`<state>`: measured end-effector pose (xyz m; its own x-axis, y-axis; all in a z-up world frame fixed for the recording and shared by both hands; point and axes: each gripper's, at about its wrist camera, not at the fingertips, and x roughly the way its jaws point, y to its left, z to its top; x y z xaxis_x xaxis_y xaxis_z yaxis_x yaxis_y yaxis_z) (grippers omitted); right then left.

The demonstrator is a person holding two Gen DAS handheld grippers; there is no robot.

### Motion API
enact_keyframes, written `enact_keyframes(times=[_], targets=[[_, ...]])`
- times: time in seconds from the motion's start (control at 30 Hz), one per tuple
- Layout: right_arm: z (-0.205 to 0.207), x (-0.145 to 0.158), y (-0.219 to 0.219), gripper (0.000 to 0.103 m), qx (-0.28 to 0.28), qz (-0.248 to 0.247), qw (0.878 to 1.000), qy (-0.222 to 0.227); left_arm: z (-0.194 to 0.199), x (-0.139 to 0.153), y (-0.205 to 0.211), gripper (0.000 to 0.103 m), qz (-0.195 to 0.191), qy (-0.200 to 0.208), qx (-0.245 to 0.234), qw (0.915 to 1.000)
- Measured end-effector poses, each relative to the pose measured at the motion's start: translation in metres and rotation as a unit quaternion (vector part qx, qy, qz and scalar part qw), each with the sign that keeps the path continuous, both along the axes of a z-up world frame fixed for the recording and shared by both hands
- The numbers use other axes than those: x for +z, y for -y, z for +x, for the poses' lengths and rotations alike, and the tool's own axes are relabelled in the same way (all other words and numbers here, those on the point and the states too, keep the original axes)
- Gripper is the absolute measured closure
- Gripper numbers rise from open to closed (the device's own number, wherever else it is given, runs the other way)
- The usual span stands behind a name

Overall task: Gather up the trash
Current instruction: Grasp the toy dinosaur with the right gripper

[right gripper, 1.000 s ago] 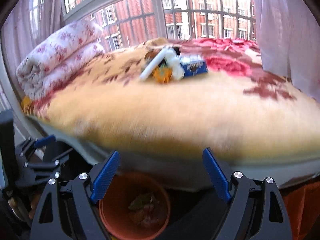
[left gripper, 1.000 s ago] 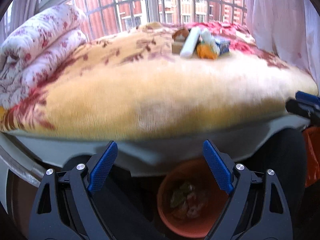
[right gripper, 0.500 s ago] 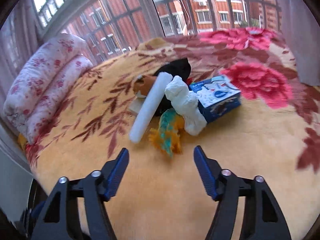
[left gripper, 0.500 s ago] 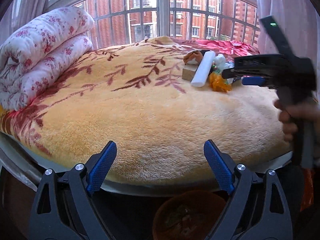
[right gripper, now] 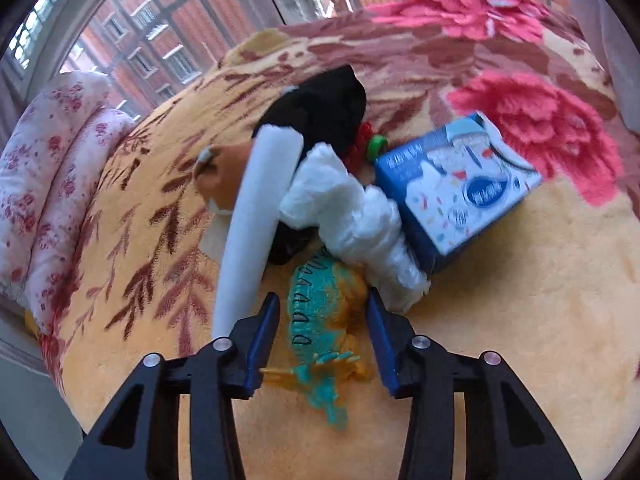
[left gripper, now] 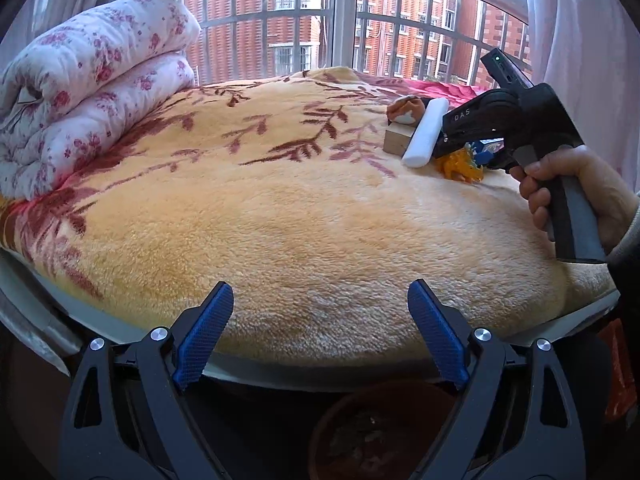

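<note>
Nearest of all, the right hand-held gripper (right gripper: pixel 322 328) has its jaws part-spread on either side of an orange and teal plastic toy (right gripper: pixel 326 312) lying on the bed (left gripper: pixel 320 216), and they do not look pressed onto it yet, so I judge the pick is only about to happen. Just left of the toy lies a white foam roll (right gripper: pixel 256 232), and just behind the toy sits a crumpled white plastic bag (right gripper: pixel 360 216). To the right of the toy, touching the bag, is a blue and white carton (right gripper: pixel 460 188). Behind the toy and further off are a small brown and white soft thing (right gripper: pixel 224 176), a black lump of cloth (right gripper: pixel 320 108) and a bit of red and green plastic (right gripper: pixel 370 144) that is too small to name. The left hand-held gripper (left gripper: pixel 320 336) hangs spread and empty over the near edge of the bed, well apart from the toy. Below it, off the bed and nearer than the toy, stands a brown-orange bin (left gripper: pixel 384 432) with something dim inside that I cannot make out. Far to the left of the toy a folded flowered quilt (left gripper: pixel 88 84) rests by the window. As far as I can judge, nearly all the collecting is left: the whole pile lies on the bed.
</note>
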<state>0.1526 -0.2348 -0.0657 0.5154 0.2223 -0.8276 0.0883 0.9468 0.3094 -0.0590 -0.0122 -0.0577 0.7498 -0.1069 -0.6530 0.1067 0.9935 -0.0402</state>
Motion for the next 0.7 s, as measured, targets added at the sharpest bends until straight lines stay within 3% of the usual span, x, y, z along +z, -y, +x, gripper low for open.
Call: enact_keyframes(times=[0.17,0.2,0.23,0.43,0.5,0.6,0.7], targets=[[0.016,-0.013,-0.004,0.053,-0.008,0.003,1.000,-0.025,0.000,-0.002,-0.001,0.016,-0.006,-0.005,0.001,1.0000],[0.019,-0.014,-0.004,0.064,-0.010,0.003,1.000,-0.025,0.000,-0.002,0.000,0.016,-0.005,-0.006,-0.001,1.0000],[0.019,-0.015,-0.002,0.064,-0.018,-0.004,1.000,-0.021,-0.001,-0.001,0.001,0.016,-0.002,-0.004,-0.001,1.0000],[-0.030,-0.002,0.021,0.064,0.029,0.106,0.994,-0.015,-0.002,0.006,0.000,0.016,0.005,0.005,0.000,1.0000],[-0.051,0.005,0.026,0.064,0.052,0.117,0.992,-0.010,0.001,0.008,0.001,0.016,0.000,0.000,-0.003,1.0000],[-0.088,0.021,0.035,0.064,0.081,0.102,0.991,0.022,0.011,0.017,0.012,0.016,0.009,0.010,-0.015,0.9998],[-0.135,0.045,0.051,0.064,0.069,0.061,0.991,0.093,0.028,0.027,0.029,0.016,0.020,0.017,-0.036,0.9990]])
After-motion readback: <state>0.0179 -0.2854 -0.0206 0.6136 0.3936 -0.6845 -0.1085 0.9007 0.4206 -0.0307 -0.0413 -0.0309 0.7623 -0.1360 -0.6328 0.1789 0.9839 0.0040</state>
